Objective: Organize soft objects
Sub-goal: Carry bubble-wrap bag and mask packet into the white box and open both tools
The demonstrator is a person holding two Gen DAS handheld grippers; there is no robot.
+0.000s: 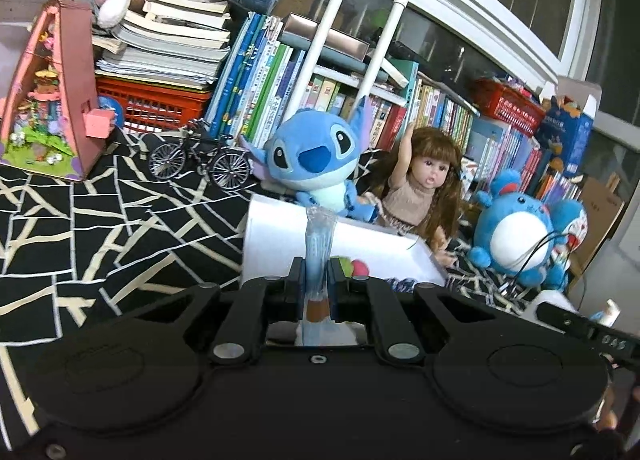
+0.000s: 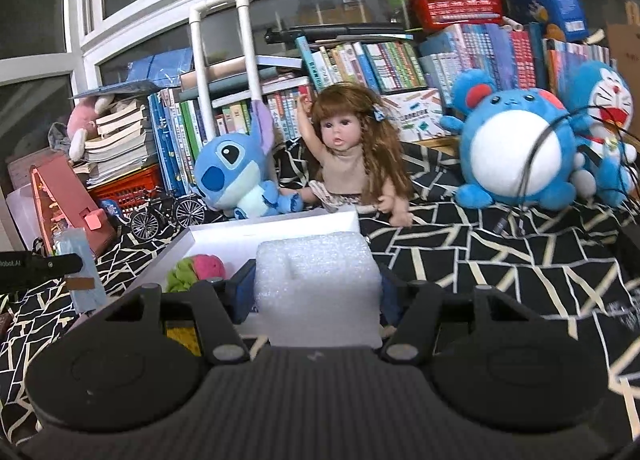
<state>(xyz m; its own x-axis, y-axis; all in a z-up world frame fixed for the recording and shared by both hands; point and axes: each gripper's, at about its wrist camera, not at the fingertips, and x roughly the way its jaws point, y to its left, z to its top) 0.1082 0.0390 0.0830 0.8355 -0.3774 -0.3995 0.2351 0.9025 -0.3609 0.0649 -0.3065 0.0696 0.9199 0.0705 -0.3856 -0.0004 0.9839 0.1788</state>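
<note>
Gripping a white foam block (image 2: 318,292) between both fingers, right tool (image 2: 316,296) clamped on it, just above the near edge of a white box (image 2: 276,226). Lying inside that box at its near left: a green and pink soft ball (image 2: 196,270). Holding a slim blue packet in clear wrap (image 1: 318,256) upright, left tool (image 1: 316,280) clamped on its lower part, at the near side of the same box (image 1: 276,236), with the ball (image 1: 352,266) showing just right of the fingers. Seen from the right wrist, that packet (image 2: 80,272) stands left of the box. Sitting just beyond the far edge of the box: a blue Stitch plush (image 2: 236,176) and, right of it, a long-haired doll (image 2: 352,156) with one arm raised. Farther right, well apart from the box, a round blue plush with white belly (image 2: 516,152) and a Doraemon plush (image 2: 608,116). Spread beneath everything, a black cloth with cream lines (image 2: 480,252). Far left, a miniature bicycle (image 1: 200,160) and a pink toy house (image 1: 56,96). Lining the back, rows of books (image 2: 392,64).
</note>
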